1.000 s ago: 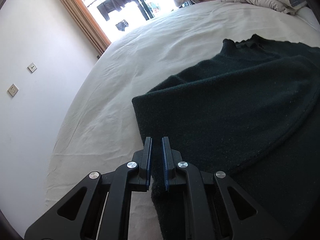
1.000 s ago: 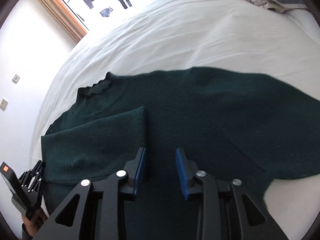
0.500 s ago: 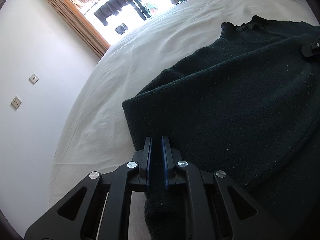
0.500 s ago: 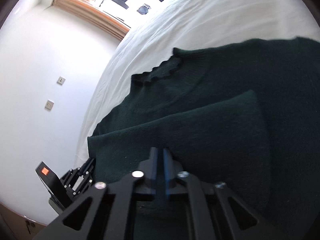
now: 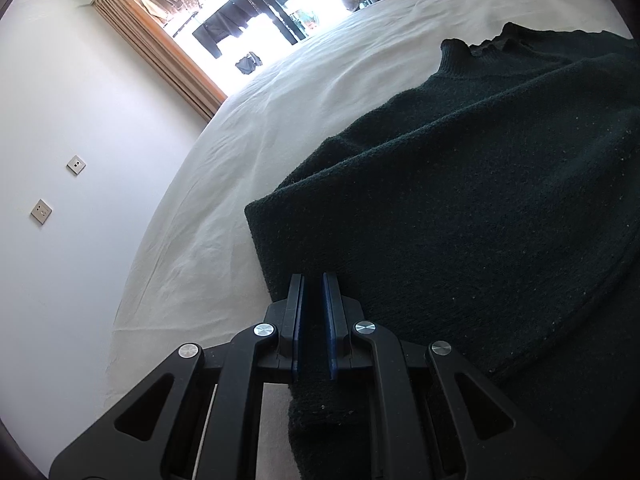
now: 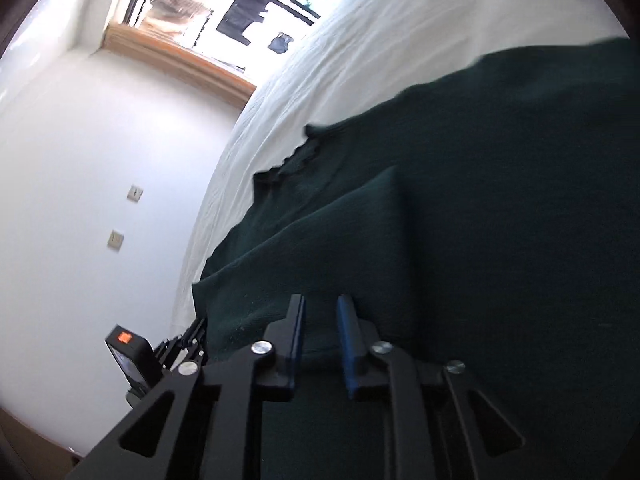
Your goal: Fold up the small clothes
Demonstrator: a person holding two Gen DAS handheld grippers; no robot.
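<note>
No readable text, labels, brands or numbers in either view. Only marking: a plain orange square on the black device [image 6: 132,356] at lower left of the right wrist view, no characters legible. Wall plates [image 5: 41,211] are blank.
</note>
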